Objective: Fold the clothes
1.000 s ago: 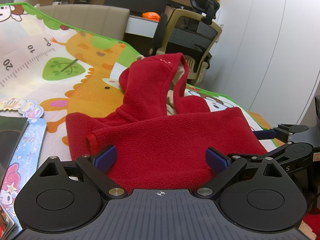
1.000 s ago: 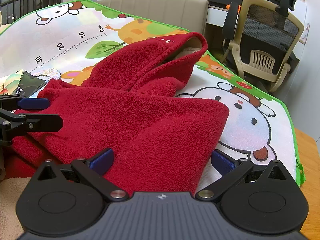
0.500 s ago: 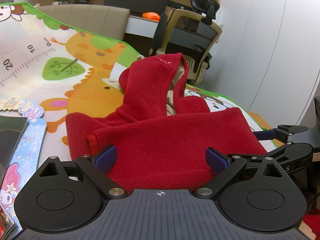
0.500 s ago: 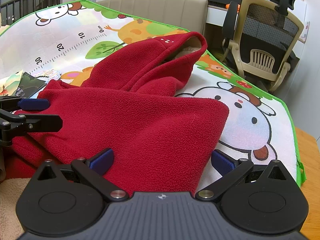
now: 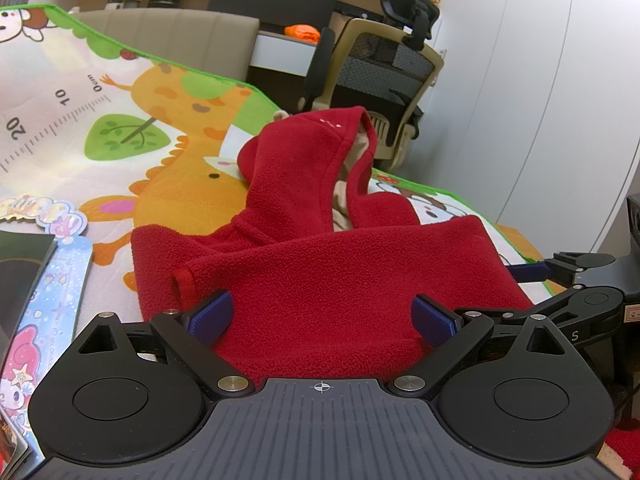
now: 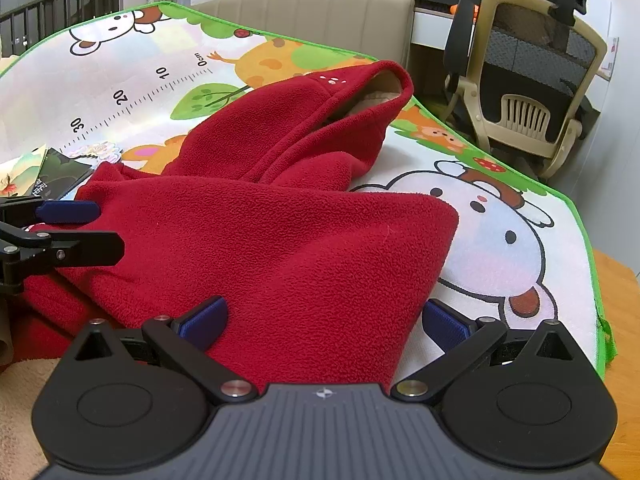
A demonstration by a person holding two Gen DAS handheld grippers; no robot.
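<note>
- a red fleece hoodie (image 5: 320, 280) lies on a children's play mat (image 5: 120, 128) that carries cartoon animals, a printed ruler and a green border.
- the hoodie's body lies at the mat's near edge, folded over itself, and its hood (image 5: 304, 168) points toward the far edge, showing a beige lining.
- a cuffed sleeve end (image 5: 182, 284) lies on the left part of the garment, close to your left tool.
- your left gripper (image 5: 322, 316) sits low over the hoodie's near edge with its blue pads spread wide; red fleece fills the gap between them and nothing is pinched.
- your right gripper (image 6: 324, 322) is likewise spread wide over the garment's right part; its left pad is over the fleece and its right pad over bare mat beside the folded edge.
- each tool shows at the side of the other's view, so the two stand side by side near each other.
- picture books (image 5: 36, 280) and a glittery card lie on the mat's left side, just beside the hoodie.
- beyond the mat's far right corner stands an office chair (image 6: 532, 80), with a beige padded backrest (image 5: 168, 40) behind the far edge.
- bare wooden table (image 6: 618, 320) shows past the mat's right edge.
</note>
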